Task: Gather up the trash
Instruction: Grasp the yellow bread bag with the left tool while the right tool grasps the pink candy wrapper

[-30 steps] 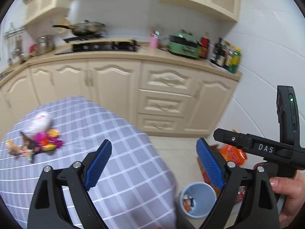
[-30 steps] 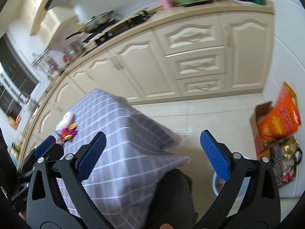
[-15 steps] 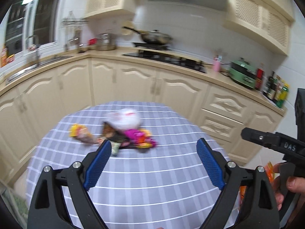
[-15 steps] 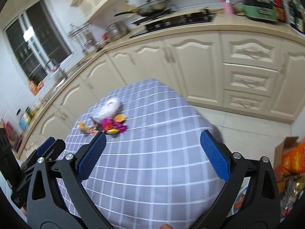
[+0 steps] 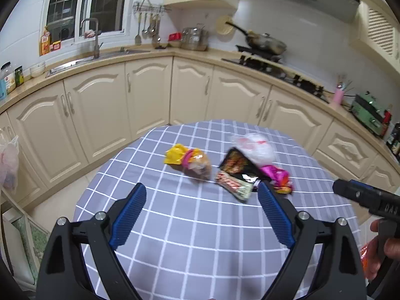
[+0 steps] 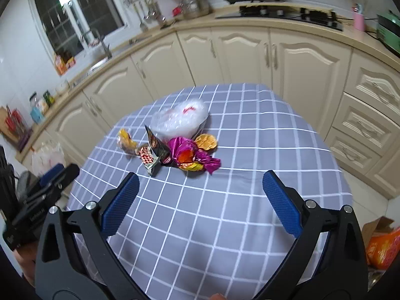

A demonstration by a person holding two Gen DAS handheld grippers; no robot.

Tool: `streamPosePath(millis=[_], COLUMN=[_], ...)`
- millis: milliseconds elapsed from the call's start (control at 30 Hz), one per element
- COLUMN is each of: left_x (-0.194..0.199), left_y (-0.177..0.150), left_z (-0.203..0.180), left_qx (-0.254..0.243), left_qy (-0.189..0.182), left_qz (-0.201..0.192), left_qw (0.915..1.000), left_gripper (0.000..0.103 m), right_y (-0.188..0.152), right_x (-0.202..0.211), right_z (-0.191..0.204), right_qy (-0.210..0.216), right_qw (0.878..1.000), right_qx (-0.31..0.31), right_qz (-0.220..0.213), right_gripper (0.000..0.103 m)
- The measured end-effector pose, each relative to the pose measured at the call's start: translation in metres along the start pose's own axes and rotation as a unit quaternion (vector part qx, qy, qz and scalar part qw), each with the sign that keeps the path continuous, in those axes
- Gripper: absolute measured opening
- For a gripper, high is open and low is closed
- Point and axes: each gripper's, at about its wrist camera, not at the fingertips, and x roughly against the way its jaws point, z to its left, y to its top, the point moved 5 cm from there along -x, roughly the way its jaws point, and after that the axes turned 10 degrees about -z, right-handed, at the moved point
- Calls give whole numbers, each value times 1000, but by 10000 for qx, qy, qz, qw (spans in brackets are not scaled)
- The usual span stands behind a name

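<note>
Both views swung — trash pile [image 5: 230, 167] now ahead.

Cream kitchen cabinets [image 5: 147, 100], dark window [image 5: 85, 5]

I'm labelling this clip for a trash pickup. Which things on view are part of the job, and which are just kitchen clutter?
Part of the job:
- clear plastic bag
- magenta foil wrapper
- black snack packet
- yellow wrapper
- left gripper and right gripper, both open and empty

Just lying about:
- checked tablecloth
- wok
- pink cup
- faucet
</note>
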Motion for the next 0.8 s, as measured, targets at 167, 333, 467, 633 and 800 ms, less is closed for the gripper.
streamPosePath(millis=[167,333,467,633,800], left_x=[-39,-93,-127,-151,-144], left_y=[-3,-6,-4,-4,-13], left_z=[7,11,14,14,11], left_qx=[-39,-23,43,111,18], left_qy=[205,455,641,541,221], left_qz=[205,466,600,754,862], left_qw=[9996,9979,9961,9956,9960], left_gripper=[89,89,89,59,41], right_y=[-7,-11,-13,-15,-20], right_x=[-39,-78,-96,-98,-76], right_z=[7,9,11,12,8], right_qy=[17,56,118,322,383], right_qw=[9993,9980,9966,9961,9973], right_qx=[287,504,677,660,527], right_qz=[224,390,464,480,343], right_gripper=[97,97,80,51,50])
